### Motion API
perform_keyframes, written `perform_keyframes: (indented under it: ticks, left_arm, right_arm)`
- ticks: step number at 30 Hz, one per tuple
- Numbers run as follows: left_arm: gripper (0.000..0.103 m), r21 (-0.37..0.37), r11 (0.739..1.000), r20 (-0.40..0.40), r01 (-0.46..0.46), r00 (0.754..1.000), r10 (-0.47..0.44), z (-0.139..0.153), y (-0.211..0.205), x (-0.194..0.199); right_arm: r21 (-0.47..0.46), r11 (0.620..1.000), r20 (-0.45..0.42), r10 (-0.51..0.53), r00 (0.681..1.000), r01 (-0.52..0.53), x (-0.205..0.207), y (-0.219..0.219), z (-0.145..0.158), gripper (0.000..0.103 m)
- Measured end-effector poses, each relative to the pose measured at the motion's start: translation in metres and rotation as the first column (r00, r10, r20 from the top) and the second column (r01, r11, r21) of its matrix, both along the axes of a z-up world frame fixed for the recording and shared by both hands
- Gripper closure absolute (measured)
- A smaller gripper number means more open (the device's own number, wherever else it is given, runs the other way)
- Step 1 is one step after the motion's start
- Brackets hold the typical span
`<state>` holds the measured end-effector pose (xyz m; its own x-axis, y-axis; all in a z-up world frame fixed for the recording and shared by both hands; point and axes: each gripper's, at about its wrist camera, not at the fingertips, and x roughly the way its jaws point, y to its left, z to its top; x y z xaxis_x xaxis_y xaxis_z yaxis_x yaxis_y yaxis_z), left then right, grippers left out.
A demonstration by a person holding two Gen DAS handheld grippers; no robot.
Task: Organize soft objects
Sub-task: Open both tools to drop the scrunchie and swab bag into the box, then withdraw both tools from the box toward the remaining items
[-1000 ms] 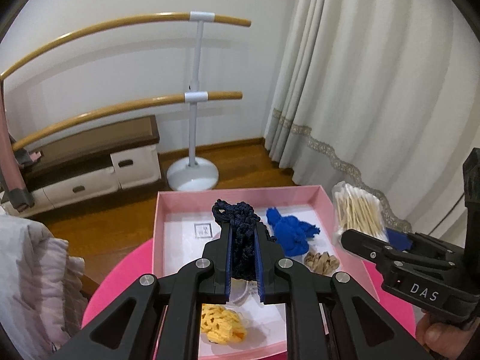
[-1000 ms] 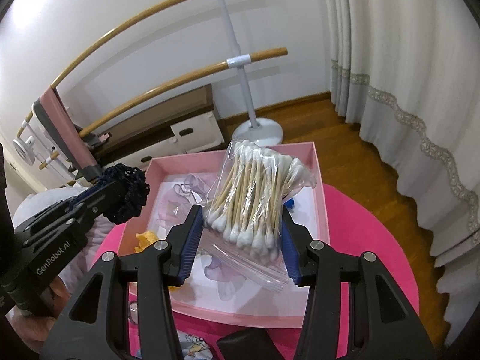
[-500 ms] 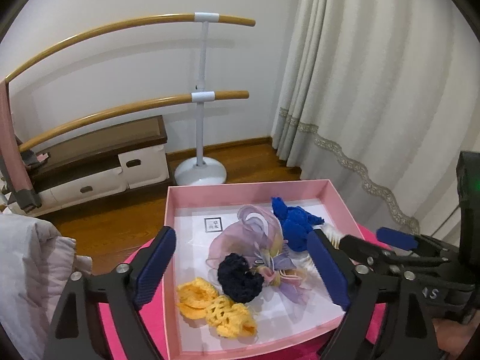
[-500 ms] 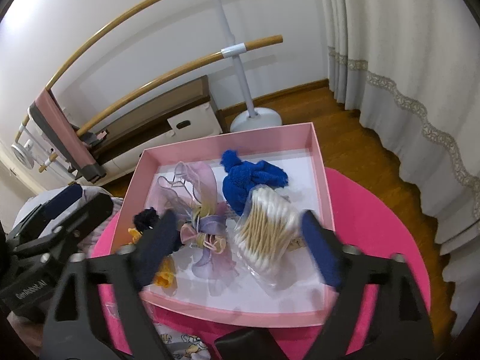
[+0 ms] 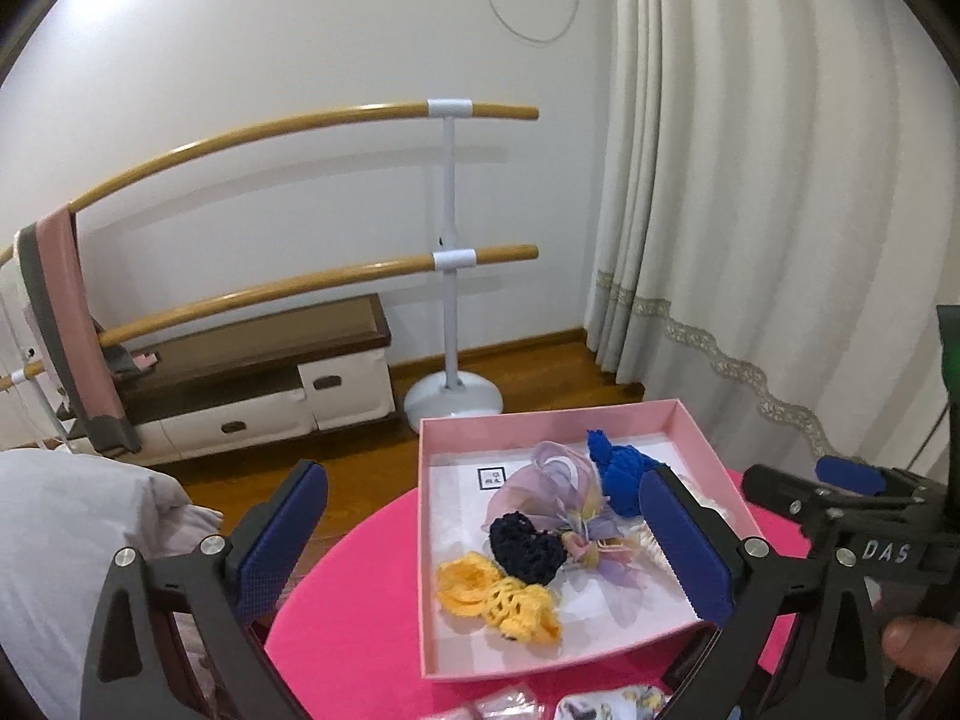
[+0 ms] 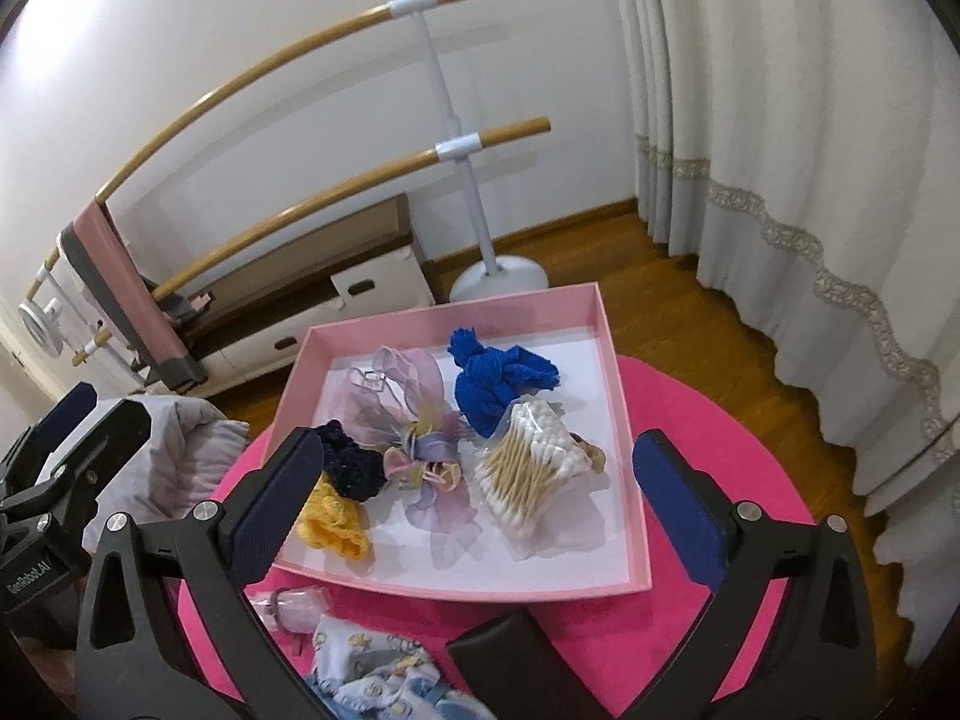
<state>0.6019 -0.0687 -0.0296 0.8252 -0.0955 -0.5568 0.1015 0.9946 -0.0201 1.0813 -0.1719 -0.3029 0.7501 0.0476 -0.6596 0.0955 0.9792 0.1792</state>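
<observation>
The pink box (image 6: pixel 630 468) sits on my round pink counter (image 6: pixel 708 408), and the soft things lie inside it: the dark navy scrunchie (image 6: pixel 351 465) touching the yellow crocheted piece (image 6: pixel 333 519) at the near left, the lilac organza bow (image 6: pixel 420 420) in the middle, the blue knitted bundle (image 6: pixel 492 387) toward the far side, and the bag of cotton swabs (image 6: pixel 528 468) just beside the bundle on the right. My left gripper (image 5: pixel 480 546) and my right gripper (image 6: pixel 486 504) have both just been opening and now stand spread wide, with nothing pinched between the pads; each hangs above the near edge of the box, apart from what lies in it. From the left wrist view my right finger pad (image 5: pixel 684 546) covers most of the swab bag, so only a pale sliver shows there, and the right gripper's body crosses the frame at the right with a bit of my hand (image 5: pixel 918 642) below it. The right wrist view shows the swabs whole, a tan item half hidden behind them, and, on the counter in front of the box, a printed cloth (image 6: pixel 372 672) and a small clear packet (image 6: pixel 294 603). Around us stand a ballet barre (image 5: pixel 450 252), a low drawer unit (image 5: pixel 240 384), a long curtain (image 5: pixel 780 240) and a pale padded garment (image 5: pixel 72 540) to the left.
</observation>
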Motion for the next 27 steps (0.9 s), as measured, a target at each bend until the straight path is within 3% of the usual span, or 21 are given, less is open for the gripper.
perform_keyframes:
  ticks: [16, 27]
  left_arm:
    - [0.000, 0.007, 1.000, 0.125, 0.004, 0.992, -0.005, 0.024, 0.021, -0.146]
    - [0.000, 0.002, 1.000, 0.145, -0.002, 0.989, 0.002, 0.013, 0.038, -0.233]
  right_arm:
    - [-0.059, 0.998, 0.188, -0.023, 0.982, 0.034, -0.110, 0.022, 0.050, 0.000]
    - [-0.140, 0.985, 0.281, -0.056, 0.958, 0.098, -0.186, 0.043, 0.053, 0.000]
